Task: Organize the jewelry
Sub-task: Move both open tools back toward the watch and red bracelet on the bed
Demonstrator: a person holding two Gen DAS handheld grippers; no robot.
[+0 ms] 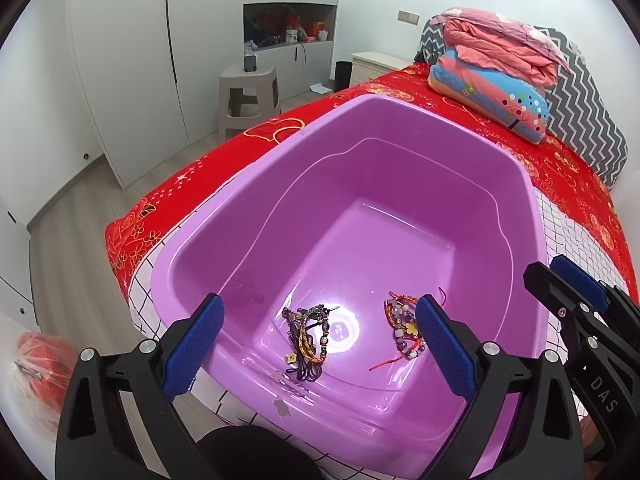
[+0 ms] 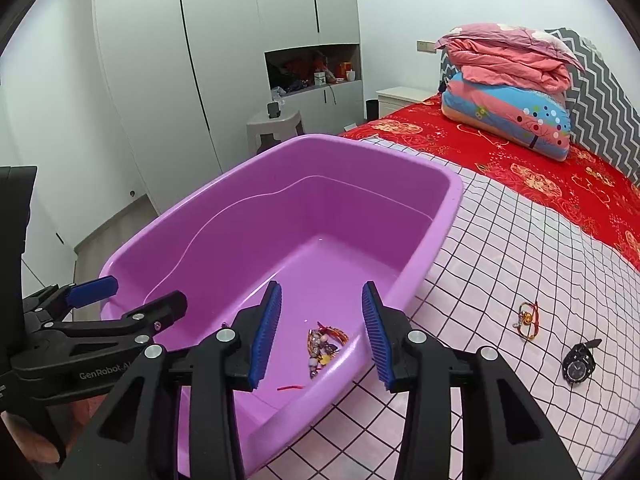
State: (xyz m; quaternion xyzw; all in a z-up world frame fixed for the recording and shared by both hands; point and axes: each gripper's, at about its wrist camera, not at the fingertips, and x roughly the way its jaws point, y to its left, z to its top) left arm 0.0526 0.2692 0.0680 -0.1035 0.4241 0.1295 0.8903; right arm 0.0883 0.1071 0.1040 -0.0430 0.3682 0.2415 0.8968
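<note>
Left wrist view: both grippers' jaws released above jewelry (image 1: 308, 340) in purple tub (image 1: 224, 208).

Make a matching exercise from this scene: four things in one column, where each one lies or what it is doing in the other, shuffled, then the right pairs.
Things:
1. black watch
2. dark purple cord bundle
3. folded pink quilt
4. left tool

Places or states:
A. on the pillow at the head of the bed
B. inside the purple tub
C. on the checked cover, outside the tub
D. open, holding nothing

Pairs: 1-C, 2-B, 3-A, 4-D
</note>
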